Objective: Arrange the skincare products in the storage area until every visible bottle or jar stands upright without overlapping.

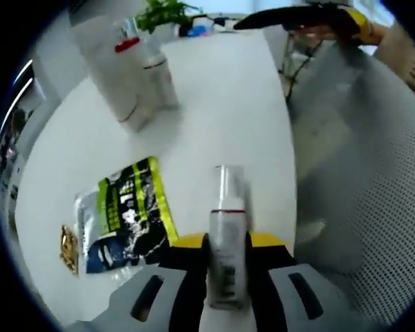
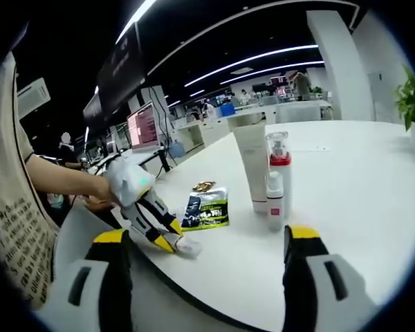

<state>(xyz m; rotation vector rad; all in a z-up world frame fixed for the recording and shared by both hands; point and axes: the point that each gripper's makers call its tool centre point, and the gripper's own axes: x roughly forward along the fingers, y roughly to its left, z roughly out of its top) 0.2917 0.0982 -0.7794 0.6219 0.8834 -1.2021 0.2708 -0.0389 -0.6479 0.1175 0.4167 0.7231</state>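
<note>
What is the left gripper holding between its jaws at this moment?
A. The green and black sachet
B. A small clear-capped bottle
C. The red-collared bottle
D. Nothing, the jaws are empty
B. In the left gripper view, the left gripper is shut on a small clear-capped bottle, while the green and black sachet lies flat on the white table beside it.

Three containers, a tube, a capped bottle and a small bottle, are standing together on the table, the small one nearest. A sachet is lying left of them, and a pump bottle is sitting between the left gripper's jaws at the table's near edge.
</note>
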